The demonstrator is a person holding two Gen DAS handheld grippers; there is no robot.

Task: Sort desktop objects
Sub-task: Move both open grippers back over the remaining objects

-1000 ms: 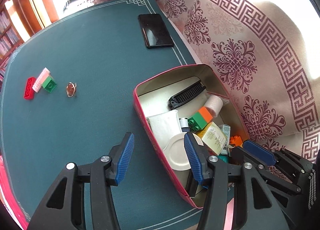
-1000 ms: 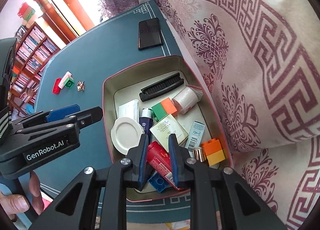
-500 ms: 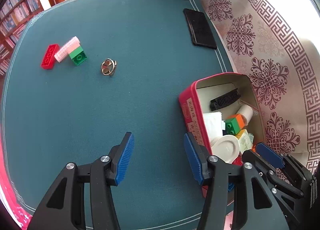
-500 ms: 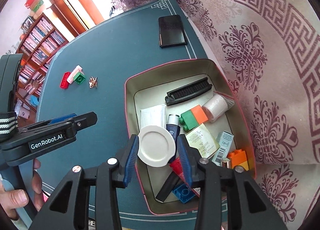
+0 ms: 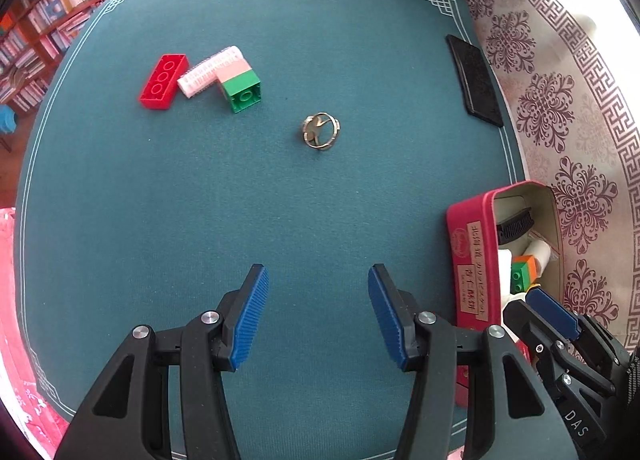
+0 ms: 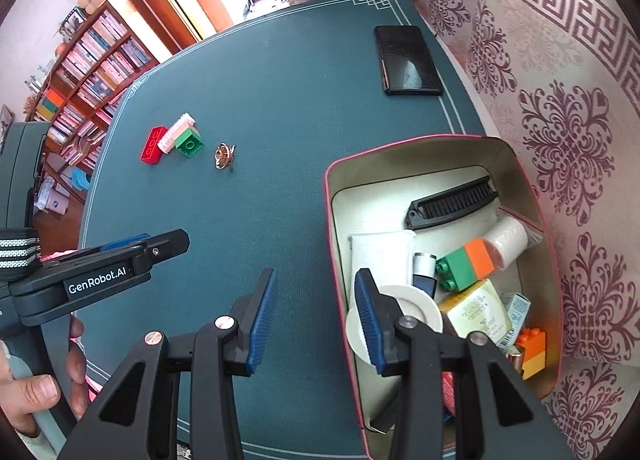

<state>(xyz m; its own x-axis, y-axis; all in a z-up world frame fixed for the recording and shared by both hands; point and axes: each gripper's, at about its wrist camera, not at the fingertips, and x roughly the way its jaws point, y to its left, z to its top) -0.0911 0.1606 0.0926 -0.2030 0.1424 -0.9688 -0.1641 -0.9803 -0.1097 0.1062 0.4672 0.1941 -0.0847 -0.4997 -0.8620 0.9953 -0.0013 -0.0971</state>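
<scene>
The right gripper (image 6: 316, 316) hides part of the white plate (image 6: 416, 300).

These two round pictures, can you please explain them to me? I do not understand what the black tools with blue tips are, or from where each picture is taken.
The black tools are hand-held grippers; a person holds one in each hand. Each carries a camera looking along its two blue fingers. One picture comes from the left gripper, the other from the right gripper. Both stand open and hold nothing.

On the green table mat lie a red brick, a pink comb-like piece, a green brick, a small gold ring-shaped ornament and a black phone. The red tin holds things such as a black comb, a white lid and coloured bricks.
</scene>
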